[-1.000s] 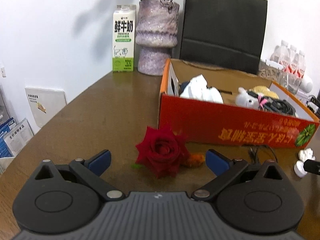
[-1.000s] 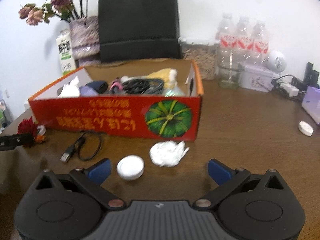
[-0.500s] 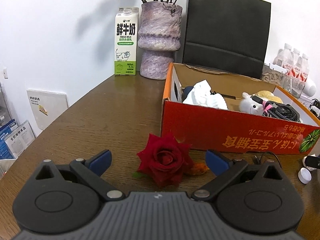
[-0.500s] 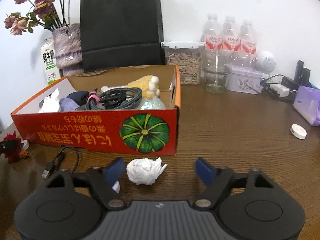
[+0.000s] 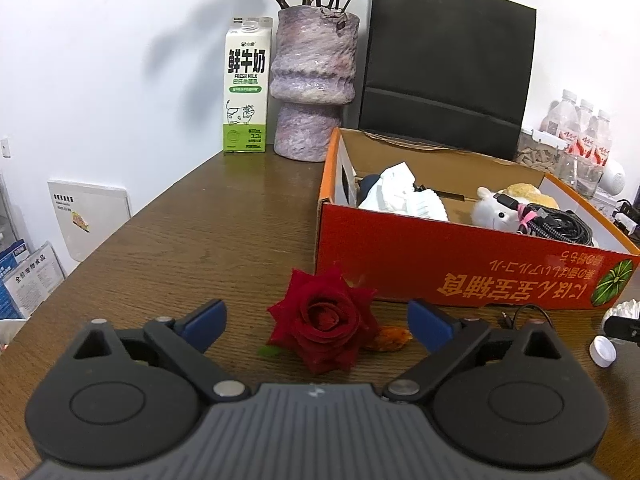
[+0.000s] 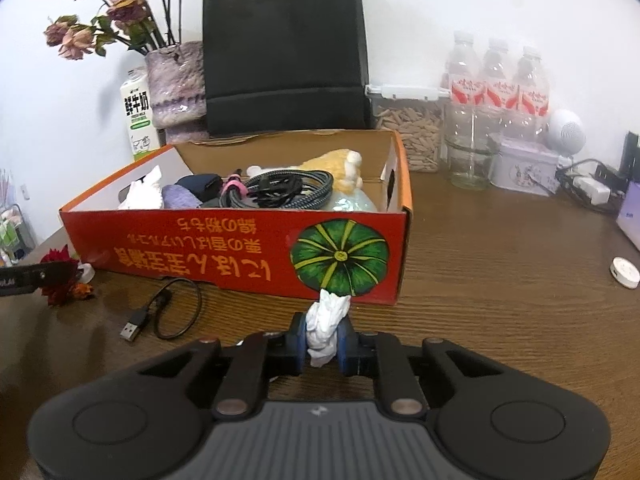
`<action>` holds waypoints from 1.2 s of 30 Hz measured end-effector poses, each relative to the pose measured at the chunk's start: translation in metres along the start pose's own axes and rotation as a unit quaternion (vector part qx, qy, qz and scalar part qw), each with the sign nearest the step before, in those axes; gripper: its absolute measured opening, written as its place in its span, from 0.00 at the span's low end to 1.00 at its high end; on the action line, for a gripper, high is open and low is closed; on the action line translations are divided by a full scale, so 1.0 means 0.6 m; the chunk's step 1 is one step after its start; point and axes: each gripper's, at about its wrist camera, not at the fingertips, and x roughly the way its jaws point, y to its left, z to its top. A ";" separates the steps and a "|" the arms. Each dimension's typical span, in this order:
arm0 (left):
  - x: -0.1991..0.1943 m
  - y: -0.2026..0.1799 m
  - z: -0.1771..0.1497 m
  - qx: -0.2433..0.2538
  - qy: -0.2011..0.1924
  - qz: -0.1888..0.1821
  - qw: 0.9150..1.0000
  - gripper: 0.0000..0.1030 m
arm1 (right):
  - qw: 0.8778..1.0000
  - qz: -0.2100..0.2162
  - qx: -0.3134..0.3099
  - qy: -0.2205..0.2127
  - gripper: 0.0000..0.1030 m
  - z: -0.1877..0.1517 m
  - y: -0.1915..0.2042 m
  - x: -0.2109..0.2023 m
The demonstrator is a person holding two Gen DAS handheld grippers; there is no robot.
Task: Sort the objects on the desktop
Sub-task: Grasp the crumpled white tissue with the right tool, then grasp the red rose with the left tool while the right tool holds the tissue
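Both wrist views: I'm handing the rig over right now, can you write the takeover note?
Right tool: closing on the crumpled tissue, pads pressing it, in front of the orange box.
Left tool: open, starting to close, red rose between its fingers, not gripped.
Done: cables, plush toy, tissues already in the box.
Left: drop the tissue in; then the rose, USB cable, white cap.

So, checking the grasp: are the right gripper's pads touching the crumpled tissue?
Touching: the right wrist view shows the closing right gripper pressing the crumpled tissue from both sides.
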 end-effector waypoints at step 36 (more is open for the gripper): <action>-0.040 0.006 0.005 -0.003 -0.034 -0.025 0.999 0.34 | 1.000 0.006 0.004 -0.013 0.14 0.000 -0.003 -0.008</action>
